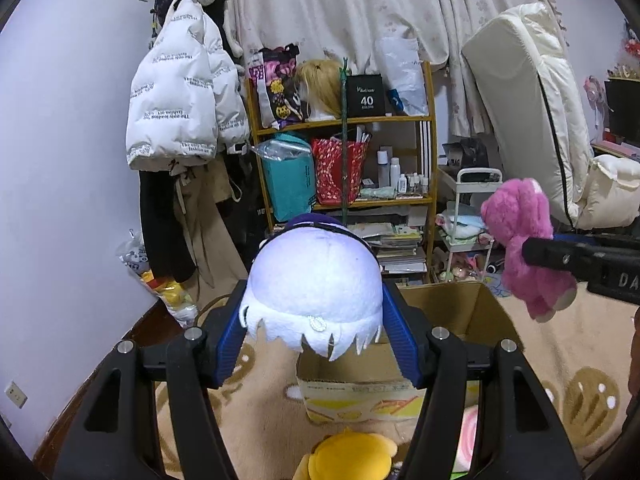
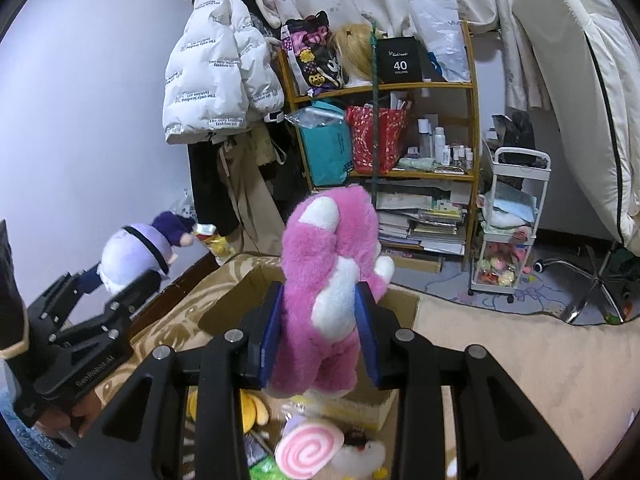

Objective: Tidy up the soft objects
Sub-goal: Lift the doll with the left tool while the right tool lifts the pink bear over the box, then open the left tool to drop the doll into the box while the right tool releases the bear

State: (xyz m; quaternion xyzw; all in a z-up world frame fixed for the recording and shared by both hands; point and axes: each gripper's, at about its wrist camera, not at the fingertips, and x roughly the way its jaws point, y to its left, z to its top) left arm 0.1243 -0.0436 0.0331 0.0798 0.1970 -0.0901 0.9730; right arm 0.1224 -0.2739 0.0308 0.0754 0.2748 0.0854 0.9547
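My left gripper (image 1: 314, 298) is shut on a round plush doll (image 1: 316, 276) with white felt hair and a purple hat, and the blue pads press its sides. In the right wrist view the same doll (image 2: 132, 248) hangs in the left gripper (image 2: 126, 276) at the left. My right gripper (image 2: 320, 292) is shut on a pink and white plush bear (image 2: 324, 264), gripped at its middle. The left wrist view shows that bear (image 1: 524, 240) at the right in the right gripper (image 1: 532, 252). Both toys hang above an open cardboard box (image 1: 460, 312) on the beige carpet.
A yellow plush (image 1: 352, 456) and a pink swirl cushion (image 2: 308, 448) lie on the carpet in front of the box (image 2: 400, 304). Behind stand a crowded wooden shelf (image 1: 348, 120), a white trolley (image 2: 516, 216), hanging coats (image 1: 180, 92), a leaning mattress (image 1: 532, 100) and a chair base (image 2: 592, 284).
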